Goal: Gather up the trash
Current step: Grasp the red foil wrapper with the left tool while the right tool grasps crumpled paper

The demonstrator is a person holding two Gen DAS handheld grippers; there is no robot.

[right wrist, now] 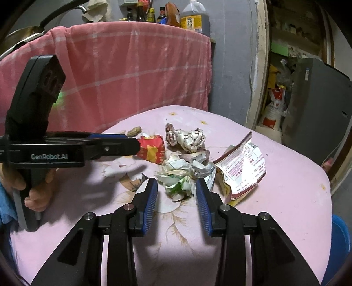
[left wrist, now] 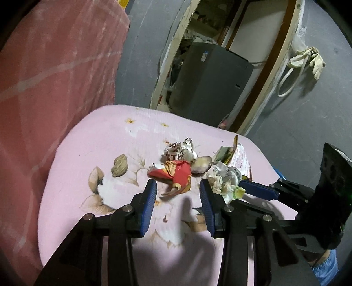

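Observation:
A heap of trash lies on a table under a pink flowered cloth (left wrist: 99, 136) (right wrist: 286, 176). My left gripper (left wrist: 178, 188) (right wrist: 138, 145) stands open, with the lower flap of a crumpled red wrapper (left wrist: 177, 172) (right wrist: 153, 149) lying between its fingertips. My right gripper (right wrist: 176, 187) (left wrist: 242, 186) is open too, its blue pads on either side of a crumpled white-and-green paper (right wrist: 179, 178) (left wrist: 226, 179). Behind these lie a balled white paper with brown letters (left wrist: 179, 151) (right wrist: 187, 137) and a torn pink-and-white packet (right wrist: 242, 167) (left wrist: 241, 158).
A pink checked cloth (right wrist: 132, 77) hangs behind the table, with bottles (right wrist: 193, 17) on the ledge above it. A grey box (left wrist: 209, 81) stands in a doorway. Pale gloves (left wrist: 308, 59) hang on the grey wall. A blue bin (right wrist: 338, 242) shows at the table's right edge.

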